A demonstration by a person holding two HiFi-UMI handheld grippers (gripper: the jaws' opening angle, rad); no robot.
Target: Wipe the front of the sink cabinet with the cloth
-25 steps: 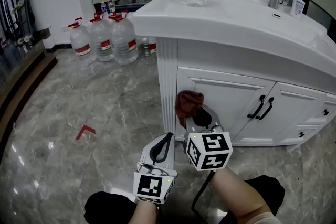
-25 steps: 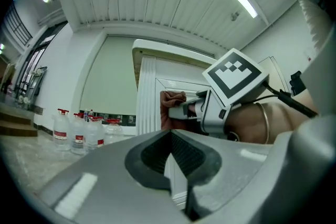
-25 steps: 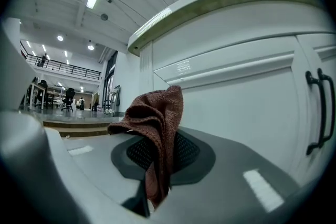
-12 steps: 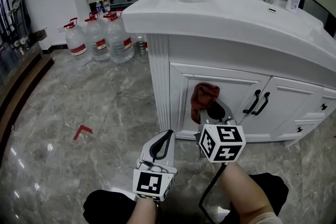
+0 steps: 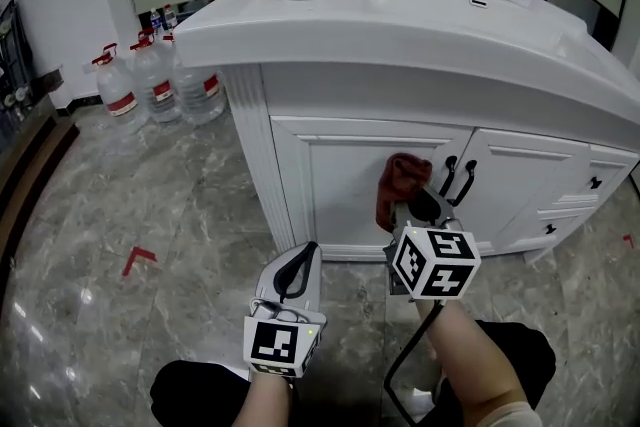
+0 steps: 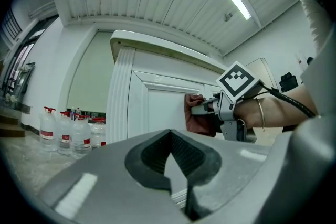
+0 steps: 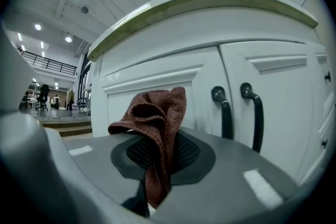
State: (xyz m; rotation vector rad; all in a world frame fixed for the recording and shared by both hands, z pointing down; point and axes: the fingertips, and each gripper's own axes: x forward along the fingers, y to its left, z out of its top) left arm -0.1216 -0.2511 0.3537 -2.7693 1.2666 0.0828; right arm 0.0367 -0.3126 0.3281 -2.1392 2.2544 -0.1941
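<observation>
Cloth [image 5: 402, 185]: crumpled, ribbed, rust-brown knit

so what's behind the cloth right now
A white cabinet door, shut. The cloth, pinched in the right claw, sits in front of the door's panel beside the black handles. The patch of panel directly behind the cloth is covered, so its state cannot be seen.

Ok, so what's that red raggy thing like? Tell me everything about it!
It's a reddish-brown cloth, soft and looped like a towel, bunched into folds. The right gripper has its jaws shut on its lower part, so the rest puffs up above them. It sits against the white cabinet door, just left of two black handles.
</observation>
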